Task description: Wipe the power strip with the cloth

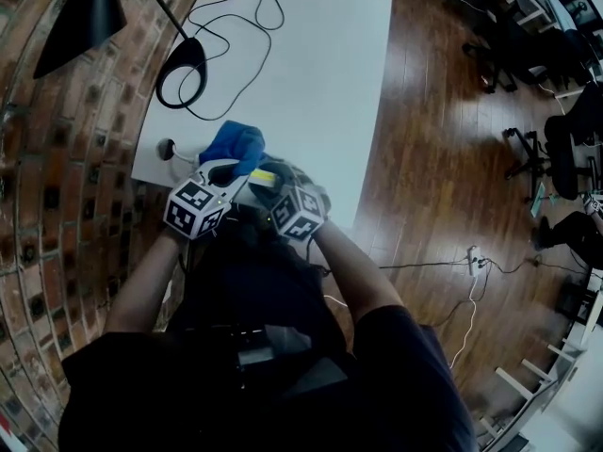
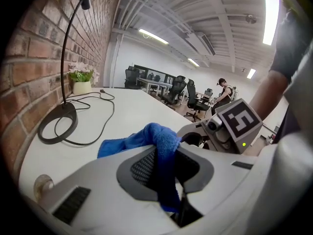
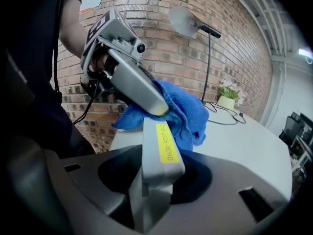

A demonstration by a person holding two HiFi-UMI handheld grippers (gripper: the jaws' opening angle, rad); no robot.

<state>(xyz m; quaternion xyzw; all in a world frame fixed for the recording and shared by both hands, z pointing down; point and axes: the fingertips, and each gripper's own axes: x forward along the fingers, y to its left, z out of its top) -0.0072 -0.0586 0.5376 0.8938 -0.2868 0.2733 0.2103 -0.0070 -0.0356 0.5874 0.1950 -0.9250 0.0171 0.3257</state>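
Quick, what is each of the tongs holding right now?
Left tongs: closed on the blue cloth.
Right tongs: closed on the power strip.

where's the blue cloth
In the left gripper view the blue cloth is clamped in the left gripper, bunched against the far end of the power strip that the right gripper holds, over the white table's near edge.
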